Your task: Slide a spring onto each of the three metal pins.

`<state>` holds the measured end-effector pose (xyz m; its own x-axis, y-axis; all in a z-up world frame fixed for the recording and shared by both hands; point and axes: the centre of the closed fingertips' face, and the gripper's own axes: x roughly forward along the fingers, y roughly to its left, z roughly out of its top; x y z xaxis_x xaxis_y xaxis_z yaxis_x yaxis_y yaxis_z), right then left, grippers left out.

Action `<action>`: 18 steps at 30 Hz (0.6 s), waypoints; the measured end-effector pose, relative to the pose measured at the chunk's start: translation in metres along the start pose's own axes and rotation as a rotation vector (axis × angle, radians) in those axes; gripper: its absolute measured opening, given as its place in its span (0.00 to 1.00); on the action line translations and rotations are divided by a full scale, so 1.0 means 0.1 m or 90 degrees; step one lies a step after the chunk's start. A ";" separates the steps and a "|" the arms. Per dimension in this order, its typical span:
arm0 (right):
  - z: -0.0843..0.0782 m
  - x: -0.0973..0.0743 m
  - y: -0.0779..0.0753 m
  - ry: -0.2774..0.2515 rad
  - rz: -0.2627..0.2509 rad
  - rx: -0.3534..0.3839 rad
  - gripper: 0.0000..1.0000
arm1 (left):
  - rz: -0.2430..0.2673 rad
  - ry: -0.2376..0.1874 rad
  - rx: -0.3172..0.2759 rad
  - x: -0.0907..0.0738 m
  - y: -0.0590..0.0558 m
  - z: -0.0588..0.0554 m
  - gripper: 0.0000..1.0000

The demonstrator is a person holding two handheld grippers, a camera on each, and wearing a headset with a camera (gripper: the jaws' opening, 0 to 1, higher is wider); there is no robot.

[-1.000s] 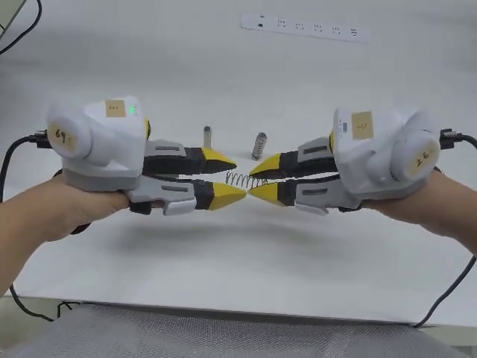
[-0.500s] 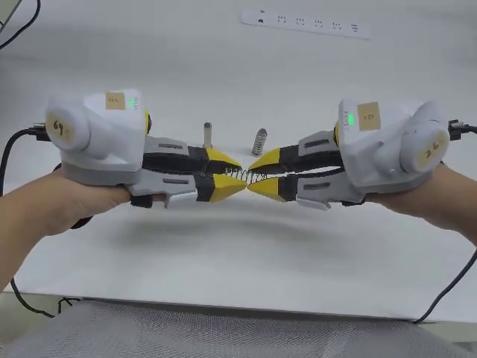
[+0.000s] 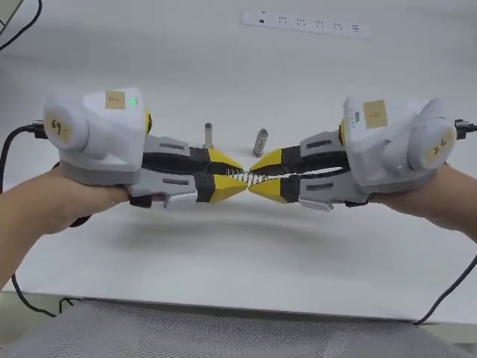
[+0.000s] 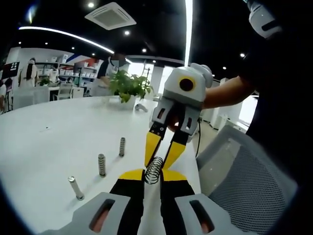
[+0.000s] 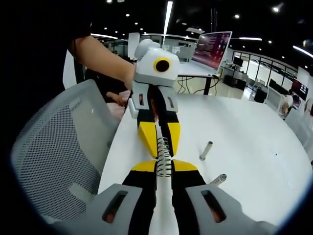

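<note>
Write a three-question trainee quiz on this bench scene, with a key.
1. True or false: the loose coiled steel spring is clamped at one end by the left hand-held gripper and at the other end by the right hand-held gripper.
2. In the left gripper view, how many metal pins on the white bench already carry a spring? A) none B) one C) two D) three
3. Fill in: of the three pins, the bare metal pin stands ____ to the left hand-held gripper's camera.

Key: 1 true. 2 C, the middle pin and the far pin. 3 nearest.
</note>
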<state>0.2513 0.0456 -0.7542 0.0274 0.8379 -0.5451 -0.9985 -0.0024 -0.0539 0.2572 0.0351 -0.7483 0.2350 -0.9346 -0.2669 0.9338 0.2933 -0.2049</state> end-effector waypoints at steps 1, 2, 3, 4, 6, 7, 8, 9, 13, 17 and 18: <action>0.00 0.00 0.00 0.000 0.000 0.000 0.08 | -0.001 0.000 0.000 0.00 0.00 0.01 0.04; 0.01 0.00 0.00 -0.001 -0.001 0.002 0.08 | -0.001 0.000 0.000 0.00 -0.01 0.01 0.04; 0.01 0.00 0.00 -0.003 0.001 0.024 0.09 | -0.005 -0.003 -0.004 0.00 -0.02 0.02 0.04; 0.00 -0.01 0.01 -0.001 0.004 0.048 0.09 | -0.006 -0.002 -0.005 0.00 -0.02 0.02 0.04; -0.03 0.00 -0.06 -0.002 0.007 0.038 0.09 | -0.007 0.001 -0.005 0.01 -0.04 0.02 0.03; -0.04 0.00 -0.07 -0.001 0.008 0.045 0.09 | -0.008 0.001 -0.006 0.01 -0.04 0.02 0.03; -0.04 -0.01 -0.06 -0.001 0.009 0.047 0.10 | -0.008 0.001 -0.006 0.01 -0.04 0.02 0.03; -0.04 -0.02 -0.05 0.000 0.010 0.046 0.10 | -0.009 0.000 -0.005 0.01 -0.05 0.02 0.03; -0.06 -0.04 -0.02 0.003 0.009 0.050 0.10 | -0.009 -0.001 -0.008 0.00 -0.05 0.03 0.03; -0.05 -0.04 -0.01 0.002 0.011 0.055 0.10 | -0.009 -0.001 -0.010 0.00 -0.05 0.03 0.03; -0.06 -0.03 0.00 0.003 0.012 0.055 0.10 | -0.010 0.000 -0.011 -0.01 -0.05 0.02 0.03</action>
<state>0.2518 0.0398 -0.7573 0.0091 0.8355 -0.5495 -0.9992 0.0291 0.0277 0.2532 0.0338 -0.7449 0.2205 -0.9390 -0.2638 0.9326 0.2822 -0.2250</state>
